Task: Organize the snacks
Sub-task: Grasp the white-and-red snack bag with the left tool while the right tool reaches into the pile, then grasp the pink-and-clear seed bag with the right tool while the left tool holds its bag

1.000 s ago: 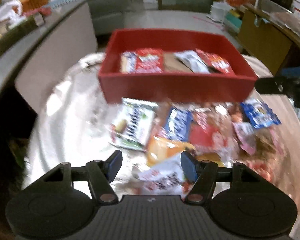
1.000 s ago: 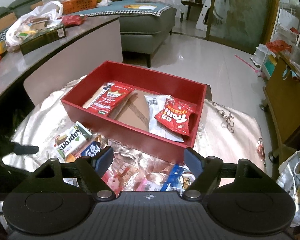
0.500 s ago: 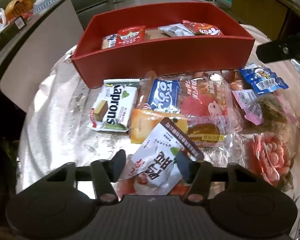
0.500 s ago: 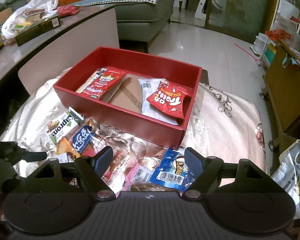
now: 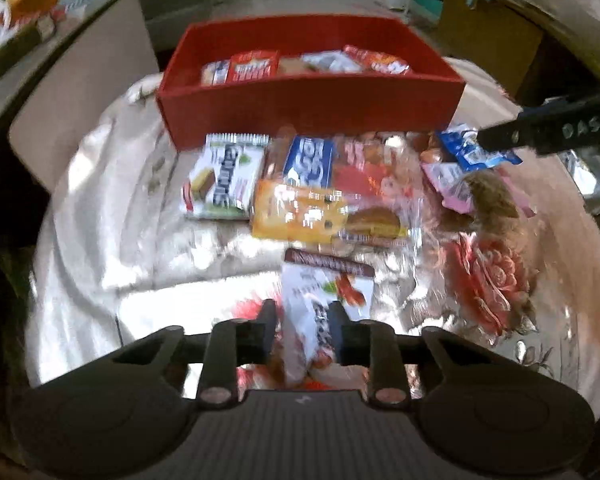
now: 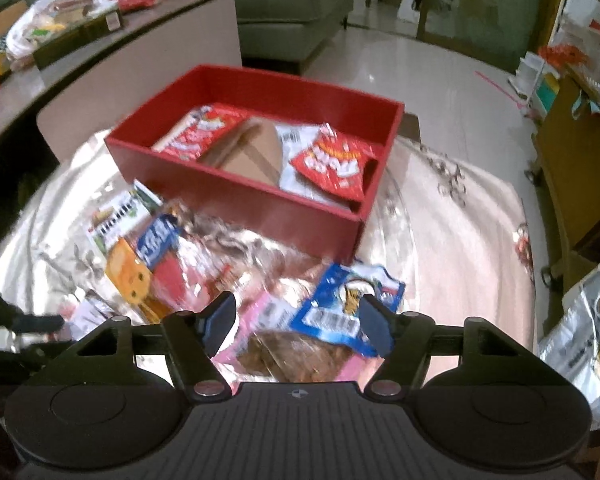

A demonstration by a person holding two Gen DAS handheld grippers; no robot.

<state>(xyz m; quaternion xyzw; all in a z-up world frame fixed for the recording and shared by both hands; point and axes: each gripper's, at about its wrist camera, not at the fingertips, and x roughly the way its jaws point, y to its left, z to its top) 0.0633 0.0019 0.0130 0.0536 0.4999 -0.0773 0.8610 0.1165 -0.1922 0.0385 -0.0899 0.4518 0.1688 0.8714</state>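
A red box (image 5: 300, 108) with several snack packs inside stands at the back of the table; it also shows in the right wrist view (image 6: 260, 200). Loose snacks lie in front of it: a green-white wafer pack (image 5: 224, 178), an orange pack (image 5: 296, 212), a blue pack (image 5: 472, 148). My left gripper (image 5: 302, 330) is shut on a white snack packet (image 5: 320, 300) and holds it above the cloth. My right gripper (image 6: 296, 320) is open above a blue pack (image 6: 348, 304) and a pink cookie pack (image 6: 296, 354).
A shiny cream tablecloth (image 6: 460, 232) with a rose pattern (image 5: 488, 280) covers the table. A curved counter (image 6: 80, 60) with bags stands left. A sofa (image 6: 292, 4) is behind; a wooden cabinet (image 6: 572, 160) and a silver bag (image 6: 580, 328) are right.
My left gripper closed on the white packet and lifted it back from the pile. My right gripper moved lower and nearer to the blue and pink packs, still open.
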